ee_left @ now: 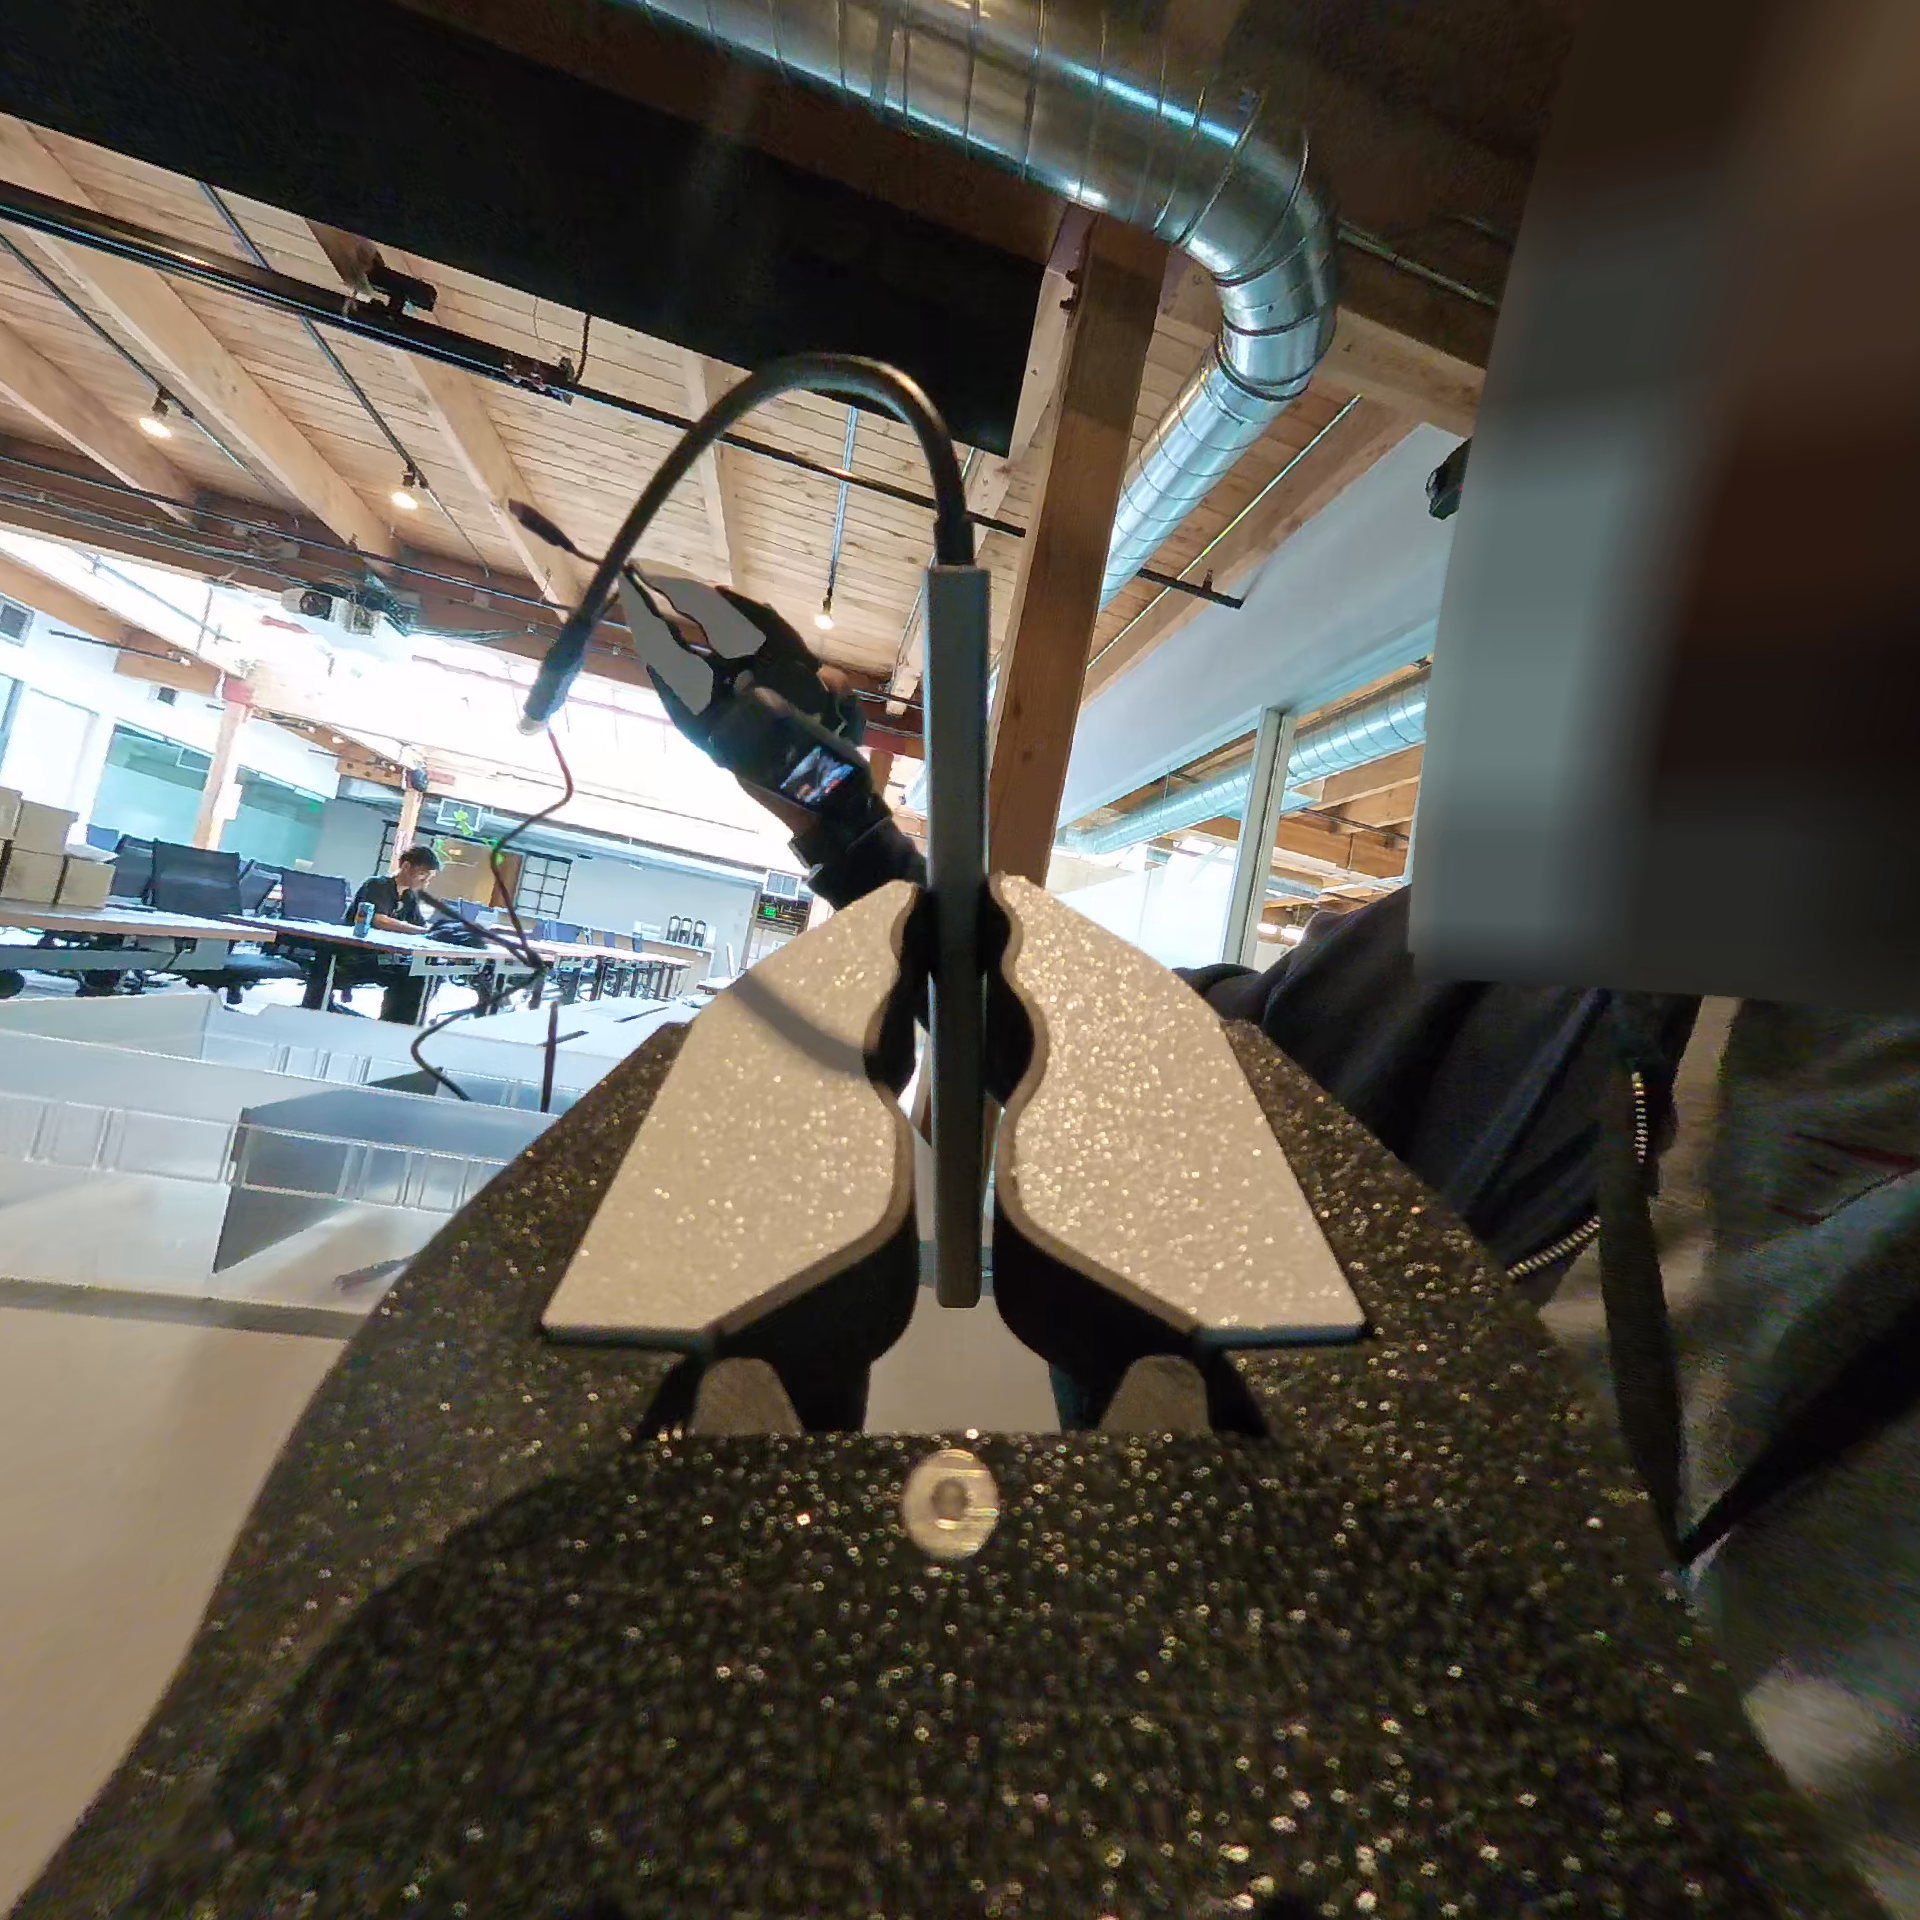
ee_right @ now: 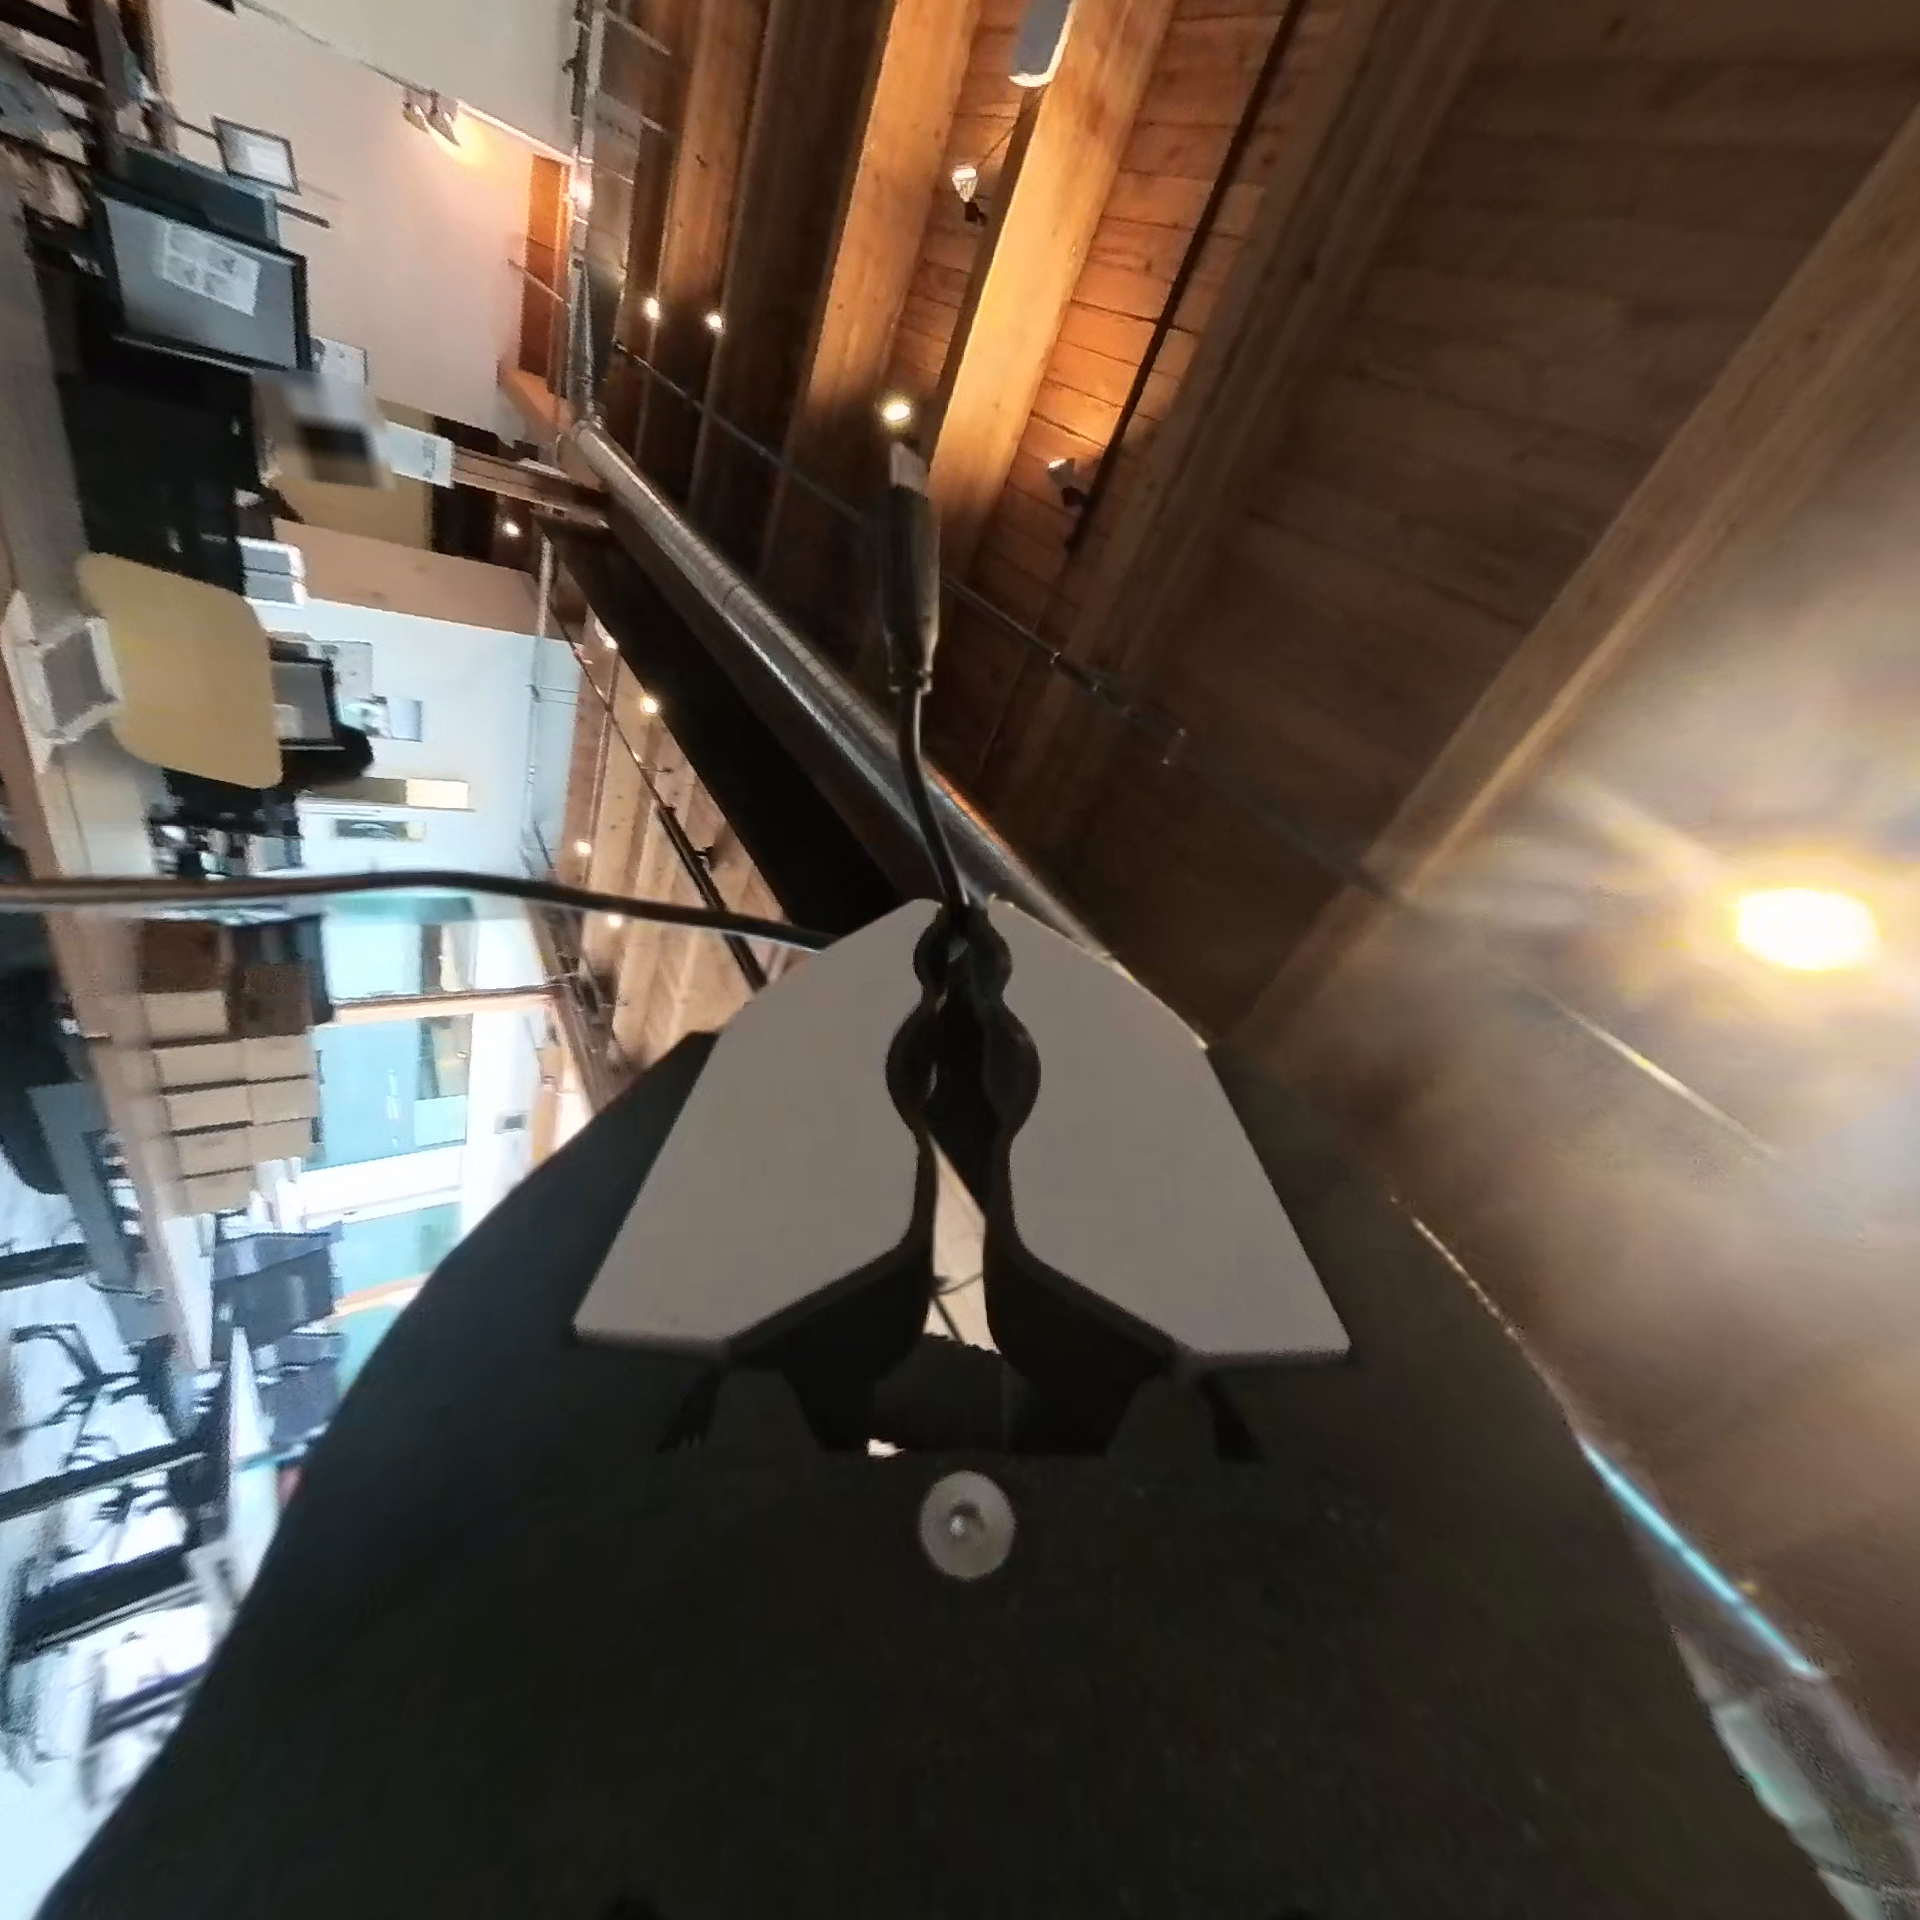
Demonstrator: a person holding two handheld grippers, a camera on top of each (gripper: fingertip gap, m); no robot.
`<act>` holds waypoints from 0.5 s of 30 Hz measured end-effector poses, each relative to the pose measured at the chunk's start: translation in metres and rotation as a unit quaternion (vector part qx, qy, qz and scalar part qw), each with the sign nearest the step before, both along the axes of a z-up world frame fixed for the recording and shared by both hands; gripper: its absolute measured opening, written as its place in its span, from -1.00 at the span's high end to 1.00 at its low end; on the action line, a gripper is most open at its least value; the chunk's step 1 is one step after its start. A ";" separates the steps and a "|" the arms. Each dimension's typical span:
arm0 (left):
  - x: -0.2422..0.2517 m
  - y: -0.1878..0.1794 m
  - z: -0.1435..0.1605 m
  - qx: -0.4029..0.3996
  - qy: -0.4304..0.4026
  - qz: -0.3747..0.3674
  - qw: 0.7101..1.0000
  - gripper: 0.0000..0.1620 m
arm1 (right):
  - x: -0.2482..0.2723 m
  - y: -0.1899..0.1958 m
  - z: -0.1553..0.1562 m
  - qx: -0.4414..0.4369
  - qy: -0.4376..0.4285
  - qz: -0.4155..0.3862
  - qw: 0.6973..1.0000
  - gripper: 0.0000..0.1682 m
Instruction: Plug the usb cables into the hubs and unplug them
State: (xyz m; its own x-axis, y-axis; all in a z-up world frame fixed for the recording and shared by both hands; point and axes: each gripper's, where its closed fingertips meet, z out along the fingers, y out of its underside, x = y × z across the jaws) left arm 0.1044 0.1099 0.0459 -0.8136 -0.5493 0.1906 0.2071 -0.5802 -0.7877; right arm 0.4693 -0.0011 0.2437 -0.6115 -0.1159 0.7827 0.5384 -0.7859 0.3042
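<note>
Clenched on the upright grey USB hub, left gripper; beyond the hub, right gripper pinches a black USB cable.

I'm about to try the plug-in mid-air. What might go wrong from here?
1. The right gripper pinches the thin cable well behind its plug, so the plug may wobble or bend aside on contact.
2. The left gripper holds the hub by its narrow sides; pushing could make it slip.
3. The hub's own lead dangles near the right gripper and may snag.
</note>
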 end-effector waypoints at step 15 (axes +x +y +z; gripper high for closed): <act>-0.004 0.012 0.008 -0.006 -0.013 0.030 0.999 0.89 | -0.057 -0.016 0.062 0.110 0.023 0.044 0.993 0.98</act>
